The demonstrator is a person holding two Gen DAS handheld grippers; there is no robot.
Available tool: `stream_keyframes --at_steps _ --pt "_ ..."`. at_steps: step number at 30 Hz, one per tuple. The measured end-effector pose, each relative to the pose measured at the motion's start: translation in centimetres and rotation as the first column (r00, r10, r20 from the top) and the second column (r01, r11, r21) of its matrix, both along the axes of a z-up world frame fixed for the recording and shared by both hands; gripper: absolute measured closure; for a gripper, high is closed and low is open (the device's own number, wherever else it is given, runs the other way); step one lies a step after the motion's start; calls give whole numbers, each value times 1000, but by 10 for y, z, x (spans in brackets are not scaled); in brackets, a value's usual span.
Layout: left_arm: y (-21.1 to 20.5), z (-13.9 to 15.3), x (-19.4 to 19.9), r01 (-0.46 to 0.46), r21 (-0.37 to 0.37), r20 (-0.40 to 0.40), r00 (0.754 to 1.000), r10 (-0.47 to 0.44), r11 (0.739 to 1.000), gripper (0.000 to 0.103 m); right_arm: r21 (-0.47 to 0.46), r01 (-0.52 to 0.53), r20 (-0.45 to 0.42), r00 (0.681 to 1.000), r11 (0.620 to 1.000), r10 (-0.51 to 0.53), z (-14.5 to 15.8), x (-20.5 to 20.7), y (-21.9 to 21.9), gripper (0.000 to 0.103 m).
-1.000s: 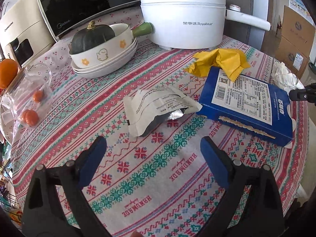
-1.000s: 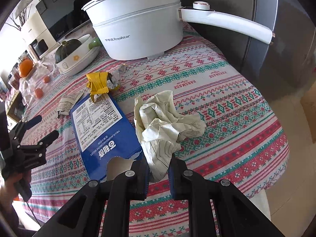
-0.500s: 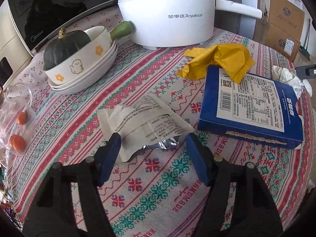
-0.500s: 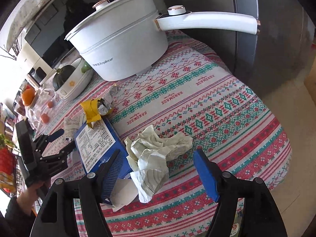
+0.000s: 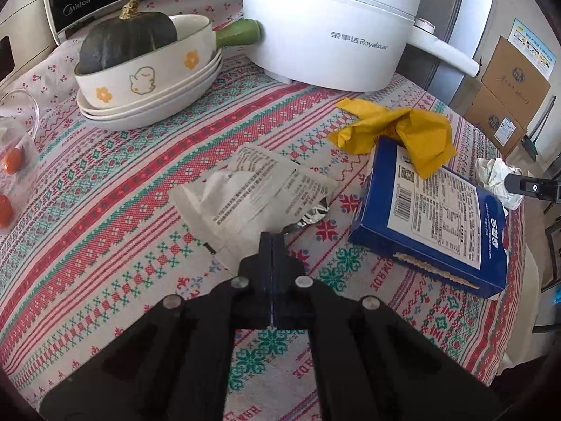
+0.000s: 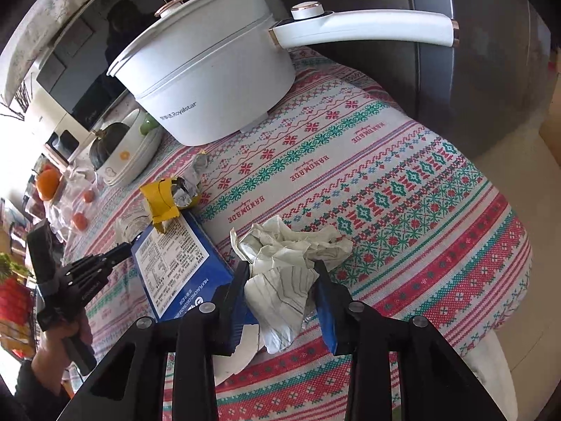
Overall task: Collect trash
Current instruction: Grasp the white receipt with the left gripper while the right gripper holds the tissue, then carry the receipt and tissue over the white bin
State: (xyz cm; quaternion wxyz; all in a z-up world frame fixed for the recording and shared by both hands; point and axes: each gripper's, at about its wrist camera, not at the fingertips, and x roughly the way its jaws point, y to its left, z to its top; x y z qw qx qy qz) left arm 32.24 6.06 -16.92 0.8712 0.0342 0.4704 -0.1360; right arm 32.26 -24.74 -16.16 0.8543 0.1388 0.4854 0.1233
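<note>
the step in hand is the pickup, both hands at once. the left gripper (image 5: 272,242) is fully closed, its tips at the near edge of the white pouch (image 5: 252,196), which lies flat on the tablecloth (image 5: 105,210) left of the blue box (image 5: 431,217); whether the edge is truly pinched cannot be told. the right gripper (image 6: 282,280) is closing, jaws narrow, with the crumpled paper (image 6: 291,256) between them, just right of the box. the yellow wrapper (image 5: 396,129) waits at the box's far end. next, i judge, each hand must lift gently and check its piece comes up before carrying it off.
</note>
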Motion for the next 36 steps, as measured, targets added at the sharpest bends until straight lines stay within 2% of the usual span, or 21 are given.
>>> stream_keyframes --at_steps 3,6,7,8,10,11,12,17,20,21,22,24,25,27,28,31,36 --pt "1 6 -10 -12 -8 4 1000 12 1000 103 7 10 19 1000 1000 -10 13 -9 -6 68" --pt "7 19 -21 -16 -49 14 1000 17 999 103 20 17 38 999 1000 -18 27 -18 -13 68" --pt "9 23 -24 -9 -58 17 1000 10 998 98 27 18 42 999 999 -19 30 -21 -15 68" --pt "10 27 -25 -3 -50 20 1000 4 999 90 34 18 46 999 999 -20 33 -22 -16 68" --pt "8 32 -26 -2 5 48 999 1 1000 18 45 14 50 999 999 -16 36 -24 -17 68" --pt "5 36 -26 0 29 88 996 -3 1000 11 49 11 49 999 999 -14 36 -23 -17 68" --pt "2 40 -24 19 36 118 993 -23 999 11 49 8 47 999 999 -10 34 -22 -16 68" --pt "-2 22 21 33 68 64 997 -37 997 13 17 -1 16 1000 1000 1 17 -11 -13 68" --pt "5 3 41 3 19 -17 1000 -2 1000 26 14 13 -1 1000 1000 -13 8 -4 -18 68" --pt "6 -3 45 -3 13 -40 999 4 1000 38 14 17 -4 1000 1000 -17 6 -3 -19 68" --pt "6 -8 45 -6 31 -46 999 7 1000 42 14 22 -8 1000 1000 -22 4 -1 -21 68" --pt "7 -8 40 -4 24 -7 1000 4 1000 50 13 27 -17 999 1000 -27 -1 0 -23 68" --pt "10 -7 39 -17 20 -2 1000 17 1000 66 9 29 -20 999 1000 -29 -2 0 -24 68" --pt "21 -5 37 -44 -12 -11 999 44 999 80 5 35 -25 999 999 -35 -3 -2 -24 68" --pt "26 -5 35 -57 -34 -21 998 56 998 95 7 37 -27 999 999 -37 -3 -4 -25 68" --pt "32 0 24 -89 -32 -22 996 89 995 98 6 36 -23 999 999 -36 3 -12 -24 68" --pt "37 23 -15 -115 -79 -24 993 114 990 98 18 31 16 999 999 -31 28 -33 -25 68"
